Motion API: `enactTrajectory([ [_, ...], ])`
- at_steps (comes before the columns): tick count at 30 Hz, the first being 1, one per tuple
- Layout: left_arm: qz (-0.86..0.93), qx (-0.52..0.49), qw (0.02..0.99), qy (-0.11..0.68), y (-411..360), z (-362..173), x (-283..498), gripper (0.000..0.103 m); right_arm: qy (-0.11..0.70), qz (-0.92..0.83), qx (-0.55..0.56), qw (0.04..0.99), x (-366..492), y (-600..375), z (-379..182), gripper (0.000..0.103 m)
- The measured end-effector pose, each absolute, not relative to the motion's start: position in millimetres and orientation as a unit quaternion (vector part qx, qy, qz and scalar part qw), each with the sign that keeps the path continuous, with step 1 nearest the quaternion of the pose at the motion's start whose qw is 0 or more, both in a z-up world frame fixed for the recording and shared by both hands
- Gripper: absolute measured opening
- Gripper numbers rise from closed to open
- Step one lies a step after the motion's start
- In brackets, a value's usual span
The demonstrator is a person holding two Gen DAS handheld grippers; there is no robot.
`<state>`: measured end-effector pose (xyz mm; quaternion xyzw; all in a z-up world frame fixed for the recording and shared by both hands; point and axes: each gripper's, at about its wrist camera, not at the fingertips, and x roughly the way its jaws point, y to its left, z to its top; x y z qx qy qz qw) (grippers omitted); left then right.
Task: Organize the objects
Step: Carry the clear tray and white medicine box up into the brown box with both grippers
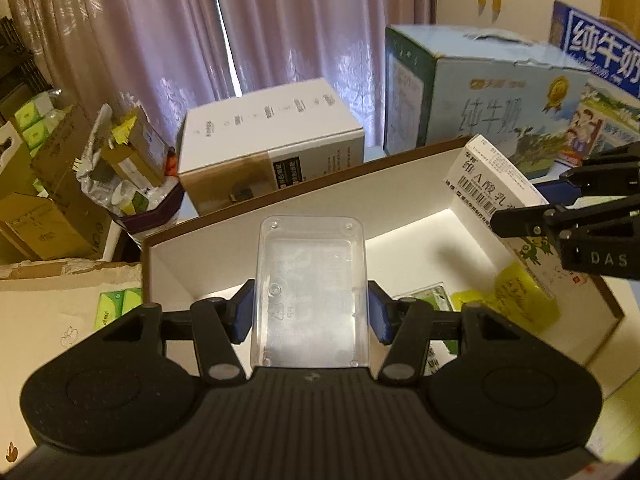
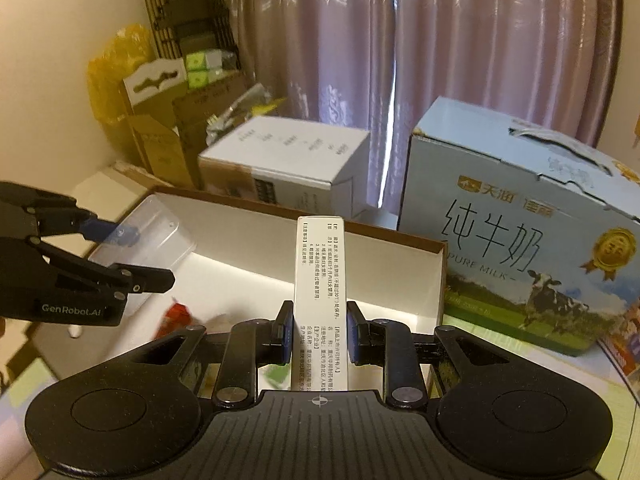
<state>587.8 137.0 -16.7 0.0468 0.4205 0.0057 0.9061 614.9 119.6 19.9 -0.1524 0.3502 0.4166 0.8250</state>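
The left gripper's (image 1: 311, 314) fingers (image 1: 243, 312) stand partly apart, their blue pads pressed against the two long sides of a clear plastic tray (image 1: 312, 284), which they hold bottom-up toward the camera, its far end reaching out over the shallow white box (image 1: 208, 264) with the brown rim. The right gripper's (image 2: 318, 332) fingers (image 2: 285, 334) are nearly closed, clamped on the narrow faces of a slim white medicine carton (image 2: 318, 288) that stands up between them, its printed side toward the camera.

Both held things hang above the white box. In the left wrist view the right gripper (image 1: 520, 224) comes in from the right edge with the carton (image 1: 500, 200) tilted over the box's far right corner. In the right wrist view the left gripper (image 2: 132, 256) enters from the left with the tray (image 2: 152, 232) over the box's (image 2: 400, 280) left side.

On the box floor, near its right wall, lies a yellow packet (image 1: 520, 300); just beside it, toward the near edge, is a green-and-white packet (image 1: 428, 296), partly hidden by the left gripper's finger. The right wrist view shows a red item (image 2: 176, 314) near the box's near left part, too blurred to identify.

Beyond the far edge of the box stand a white carton (image 1: 272, 136) and a large blue milk carton (image 1: 480, 108) with a cow printed on it. Behind them hangs a mauve curtain (image 1: 160, 32). To the left is a clutter of brown cardboard boxes (image 1: 48, 208).
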Motion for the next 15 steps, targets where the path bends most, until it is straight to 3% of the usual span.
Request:
enactTrajectory([
  [15,-0.013,0.051,0.889,0.455,129,-63,646,0.052,0.364,0.412,-0.202,0.810,655,147,-28,0.022],
])
